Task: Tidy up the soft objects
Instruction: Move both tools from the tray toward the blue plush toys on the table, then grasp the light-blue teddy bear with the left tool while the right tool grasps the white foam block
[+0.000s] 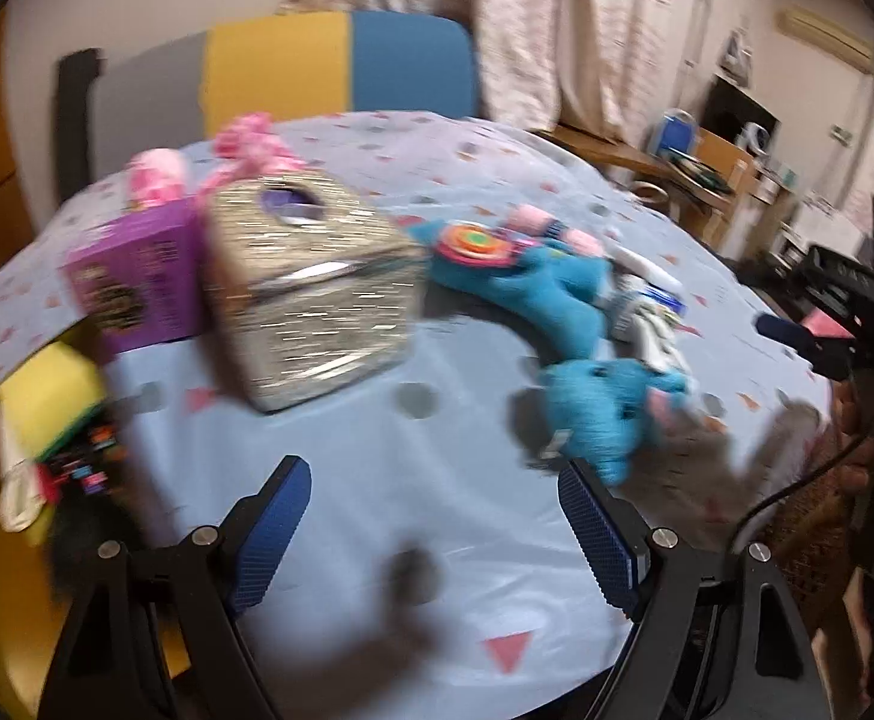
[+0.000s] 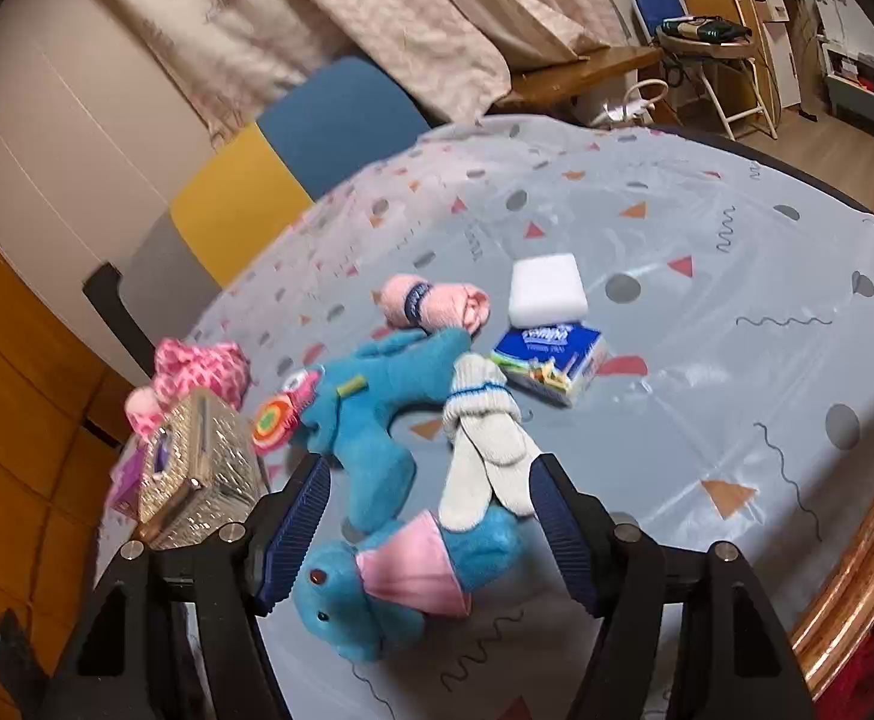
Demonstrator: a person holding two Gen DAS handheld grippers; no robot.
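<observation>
- Two blue plush toys are lying on the bench: a small blue plush elephant (image 2: 371, 588) with a pink ear, nearest the right wrist camera, and a longer blue plush toy (image 2: 377, 414) with a pink, orange and green disc at one end, just beyond the elephant.
- A pair of white socks (image 2: 484, 450) with a blue band is resting beside the longer toy, its toes touching the elephant.
- A rolled pink sock bundle (image 2: 437, 303) with a dark band is sitting just past the longer toy, and a pink patterned cloth (image 2: 197, 369) is lying farther off behind a box.
- The right gripper (image 2: 431, 534) is hovering over the elephant with its fingers spread wide on either side of it; the pads are not pressing on it and nothing is held.
- The left gripper (image 1: 437, 534) is standing wide open over bare cloth, holding nothing; this view is blurred.
- A tissue pack (image 2: 550, 363) and a white sponge block (image 2: 547, 288) are sitting near each other beyond the socks.
- A glittery silver tissue box (image 1: 311, 300) is standing beside a purple box (image 1: 137, 282), the two touching or nearly so.
- A light-blue tablecloth (image 2: 706, 252) with triangles, dots and squiggles is covering the bench.
- A chair (image 1: 341, 66) with yellow and blue back panels is standing at the far edge.
</observation>
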